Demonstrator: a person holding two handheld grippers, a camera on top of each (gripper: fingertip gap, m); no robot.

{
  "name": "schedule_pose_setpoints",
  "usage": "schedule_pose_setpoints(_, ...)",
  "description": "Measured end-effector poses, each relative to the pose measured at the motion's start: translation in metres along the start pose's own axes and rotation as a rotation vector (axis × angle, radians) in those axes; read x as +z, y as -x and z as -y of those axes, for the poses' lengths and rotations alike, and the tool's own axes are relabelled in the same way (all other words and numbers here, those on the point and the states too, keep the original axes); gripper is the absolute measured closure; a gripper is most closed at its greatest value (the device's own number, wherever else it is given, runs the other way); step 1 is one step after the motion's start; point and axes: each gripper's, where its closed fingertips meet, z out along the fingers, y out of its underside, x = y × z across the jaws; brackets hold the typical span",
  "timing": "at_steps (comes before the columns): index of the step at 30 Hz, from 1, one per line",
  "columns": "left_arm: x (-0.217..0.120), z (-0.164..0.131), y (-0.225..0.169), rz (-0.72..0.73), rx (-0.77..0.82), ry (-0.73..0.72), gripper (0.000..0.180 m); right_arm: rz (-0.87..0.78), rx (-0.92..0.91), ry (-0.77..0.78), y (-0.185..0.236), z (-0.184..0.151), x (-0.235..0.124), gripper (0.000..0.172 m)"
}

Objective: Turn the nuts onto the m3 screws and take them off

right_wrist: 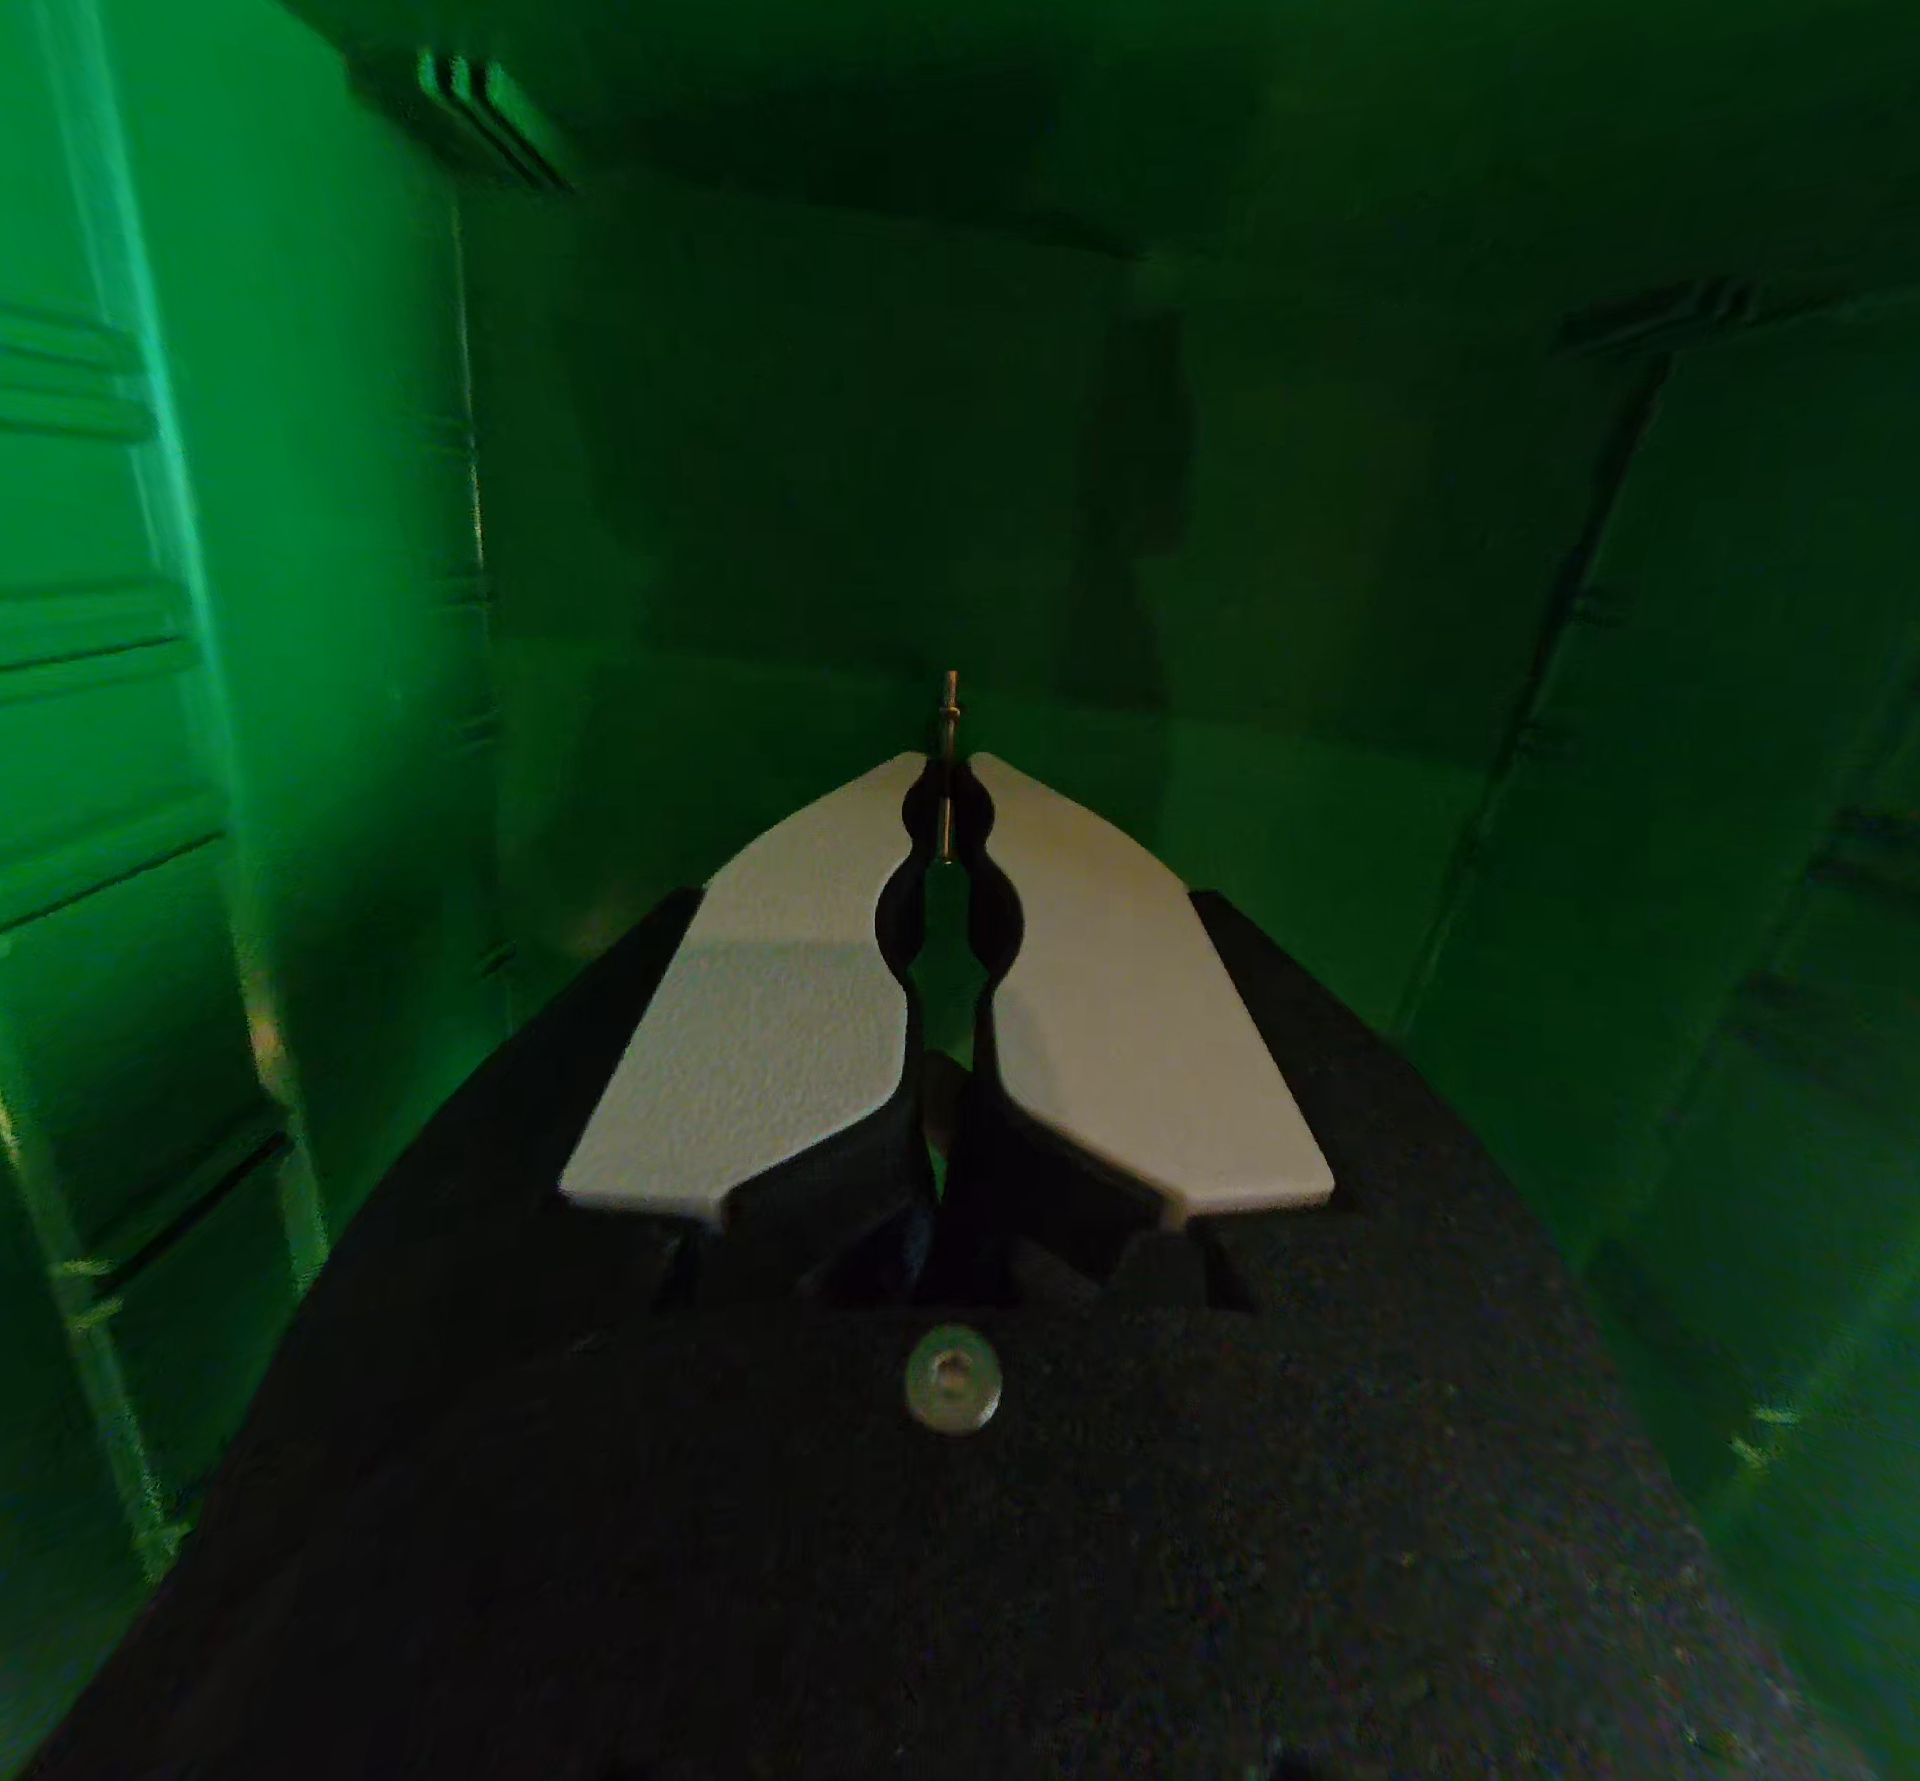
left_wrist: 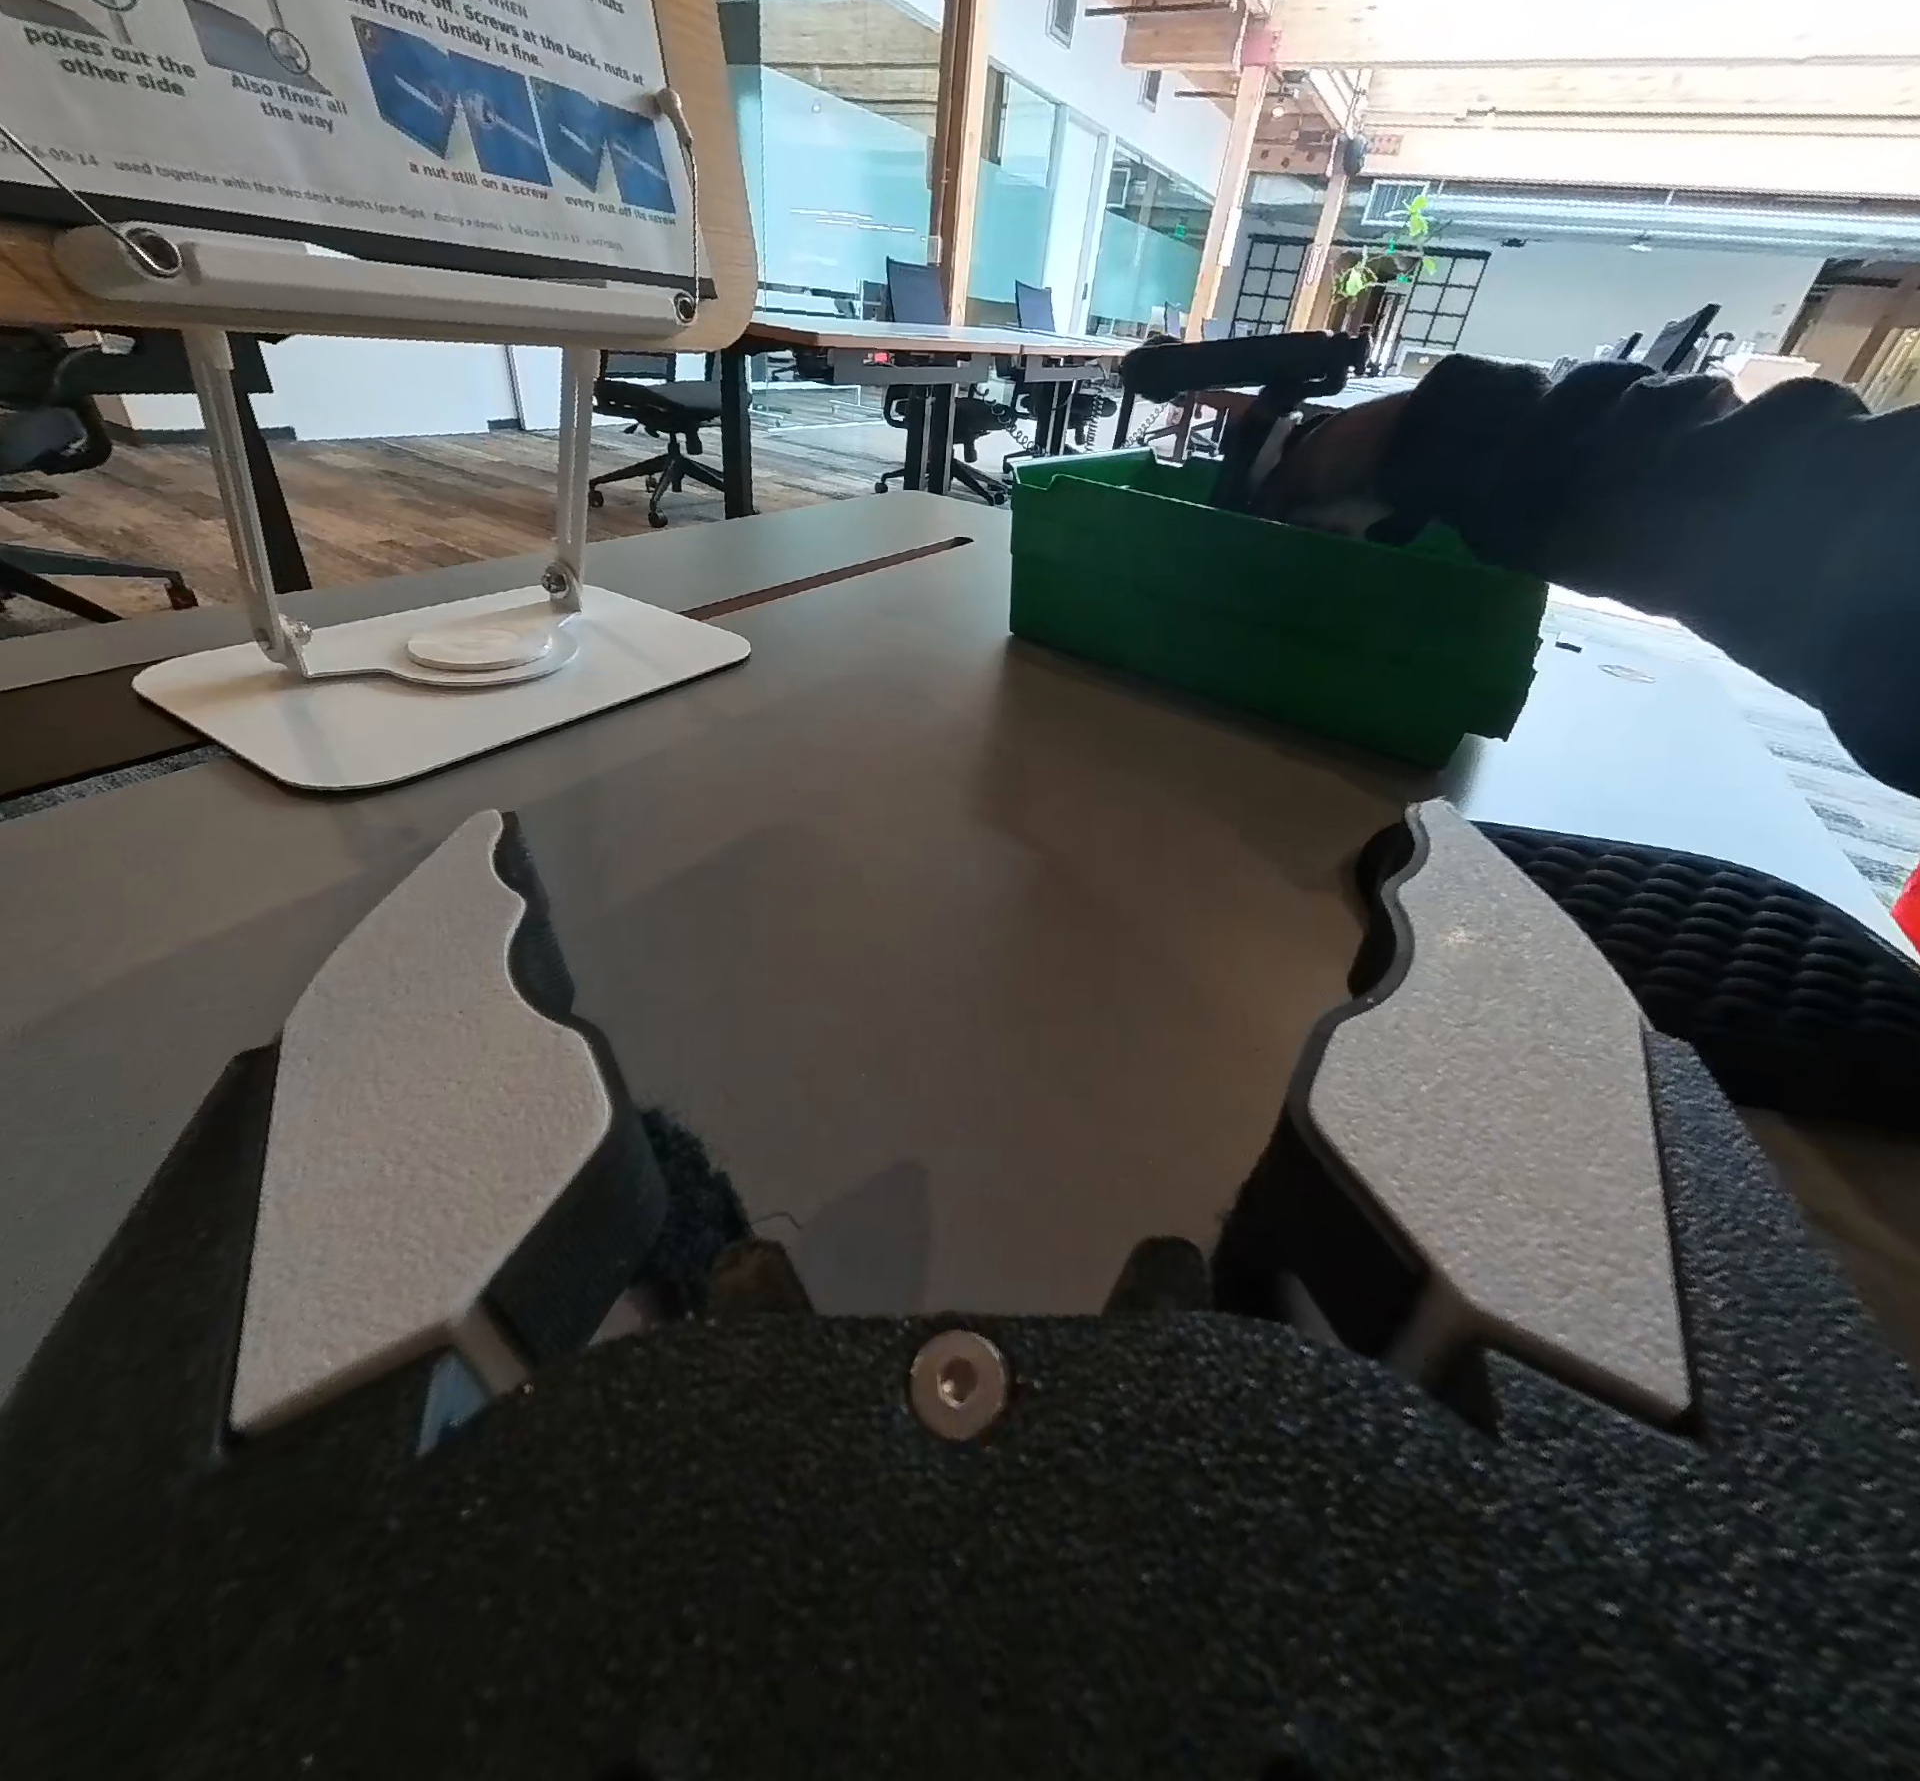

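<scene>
- Right gripper (right_wrist: 948, 765) deep inside the green bin (right_wrist: 312, 588), pads pinched on a thin metal screw (right_wrist: 948, 723) pointing straight ahead past the fingertips
- Small collar, likely a nut (right_wrist: 950, 711), on the shank just beyond the tips
- Left gripper (left_wrist: 951, 900) spread wide over the dark table (left_wrist: 935, 744), nothing between its fingers; green bin ahead and to its right
- Probably light, stiff, smooth and easy to drop; best gripped on the bare shank, nut left free for turning
</scene>
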Motion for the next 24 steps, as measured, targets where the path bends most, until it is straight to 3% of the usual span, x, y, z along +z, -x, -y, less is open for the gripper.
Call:
schedule_pose_setpoints(9, 0.001, -0.001, -0.001, -0.004, 0.005, 0.008, 0.035, 0.002, 0.009, -0.017, -0.003, 0.0, 0.0, 0.167)
schedule_pose_setpoints(15, 0.001, -0.003, -0.002, -0.009, 0.03, 0.022, 0.035, 0.014, 0.01, -0.057, -0.002, 0.002, -0.005, 0.145)
schedule_pose_setpoints(19, 0.0, -0.004, -0.003, -0.008, 0.058, 0.035, 0.035, -0.038, 0.002, -0.221, 0.001, 0.016, -0.034, 0.139)
schedule_pose_setpoints(24, -0.001, -0.002, -0.004, -0.002, 0.101, 0.039, 0.036, -0.099, -0.01, -0.598, 0.03, 0.031, -0.105, 0.119)
